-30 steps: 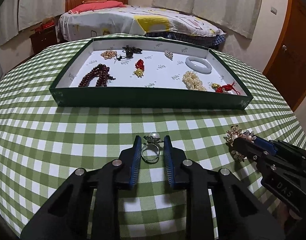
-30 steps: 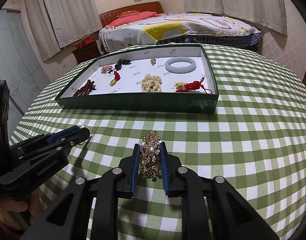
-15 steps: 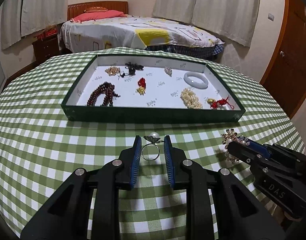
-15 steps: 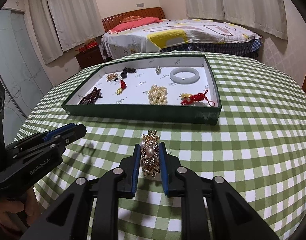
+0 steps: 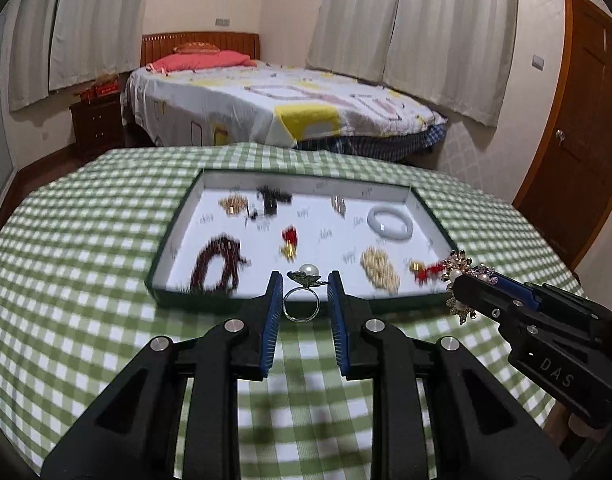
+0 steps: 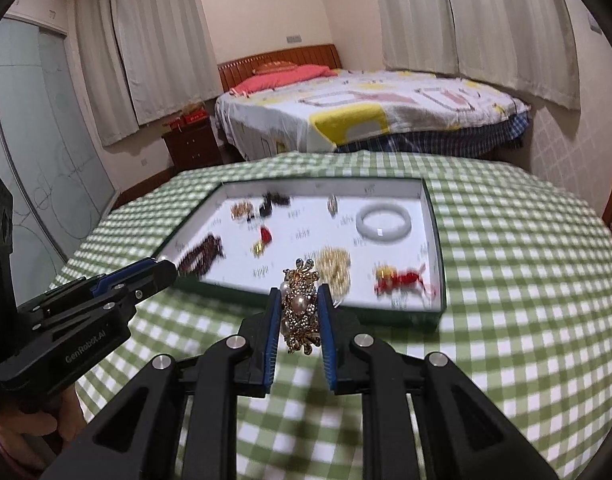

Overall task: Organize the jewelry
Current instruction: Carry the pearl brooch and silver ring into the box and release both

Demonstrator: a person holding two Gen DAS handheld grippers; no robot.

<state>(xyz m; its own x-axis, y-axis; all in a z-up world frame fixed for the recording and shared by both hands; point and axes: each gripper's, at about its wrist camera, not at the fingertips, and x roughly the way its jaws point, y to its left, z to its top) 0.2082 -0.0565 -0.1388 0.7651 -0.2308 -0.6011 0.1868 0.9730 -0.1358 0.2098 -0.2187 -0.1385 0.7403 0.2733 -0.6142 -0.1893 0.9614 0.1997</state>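
While both grippers hang above the green-checked table [image 5: 86,280], each is clamped on a piece of jewelry. Left gripper [image 5: 304,300]: pads pinch a silver ring [image 5: 301,307] w/ a pearl on top, held upright in front of the tray's near wall. Right gripper [image 6: 297,312]: closed on a gold brooch [image 6: 300,306] set w/ pearls and small stones. The green tray [image 6: 433,216] w/ white lining lies just beyond, holding a white bangle [image 6: 382,220], pearl strand [image 6: 337,266], red knot charm [image 6: 401,278], dark red beads [image 5: 218,264] and other small bits (blurred, can't tell what). A bed [image 5: 286,108] stands behind the table.
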